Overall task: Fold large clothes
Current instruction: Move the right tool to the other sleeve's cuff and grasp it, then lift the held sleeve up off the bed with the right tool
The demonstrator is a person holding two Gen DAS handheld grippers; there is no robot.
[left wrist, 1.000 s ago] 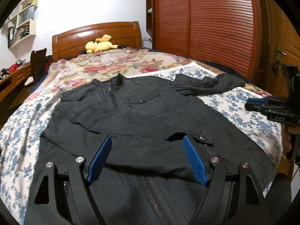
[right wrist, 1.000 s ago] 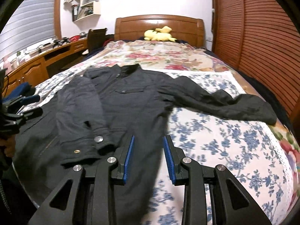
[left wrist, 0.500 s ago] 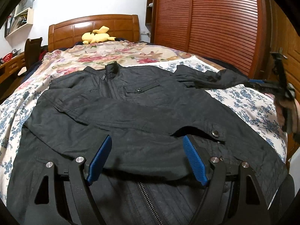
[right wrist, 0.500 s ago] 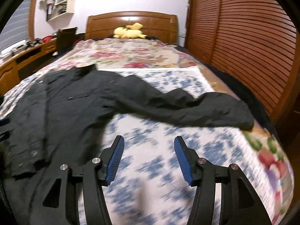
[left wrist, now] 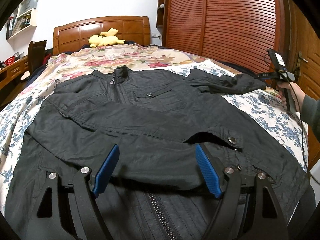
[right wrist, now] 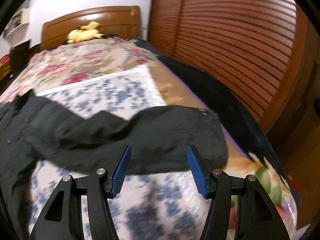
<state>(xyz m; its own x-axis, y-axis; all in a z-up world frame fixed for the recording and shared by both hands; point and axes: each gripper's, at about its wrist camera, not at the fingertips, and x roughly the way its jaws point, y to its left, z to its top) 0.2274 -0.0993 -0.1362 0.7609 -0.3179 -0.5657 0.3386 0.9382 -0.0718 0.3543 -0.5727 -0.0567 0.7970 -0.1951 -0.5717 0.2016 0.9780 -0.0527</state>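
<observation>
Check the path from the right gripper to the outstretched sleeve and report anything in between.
Nothing visible blocks it. The right gripper, jaws just opening and empty, faces the outstretched sleeve; only bare floral bedspread lies between.

My bed [left wrist: 280,120] fills the frame's middle, spread with a flowered cover. The black jacket [left wrist: 160,116] lies flat across it at center. A yellow plush toy [left wrist: 104,40] rests at the upper left, by the headboard.
</observation>
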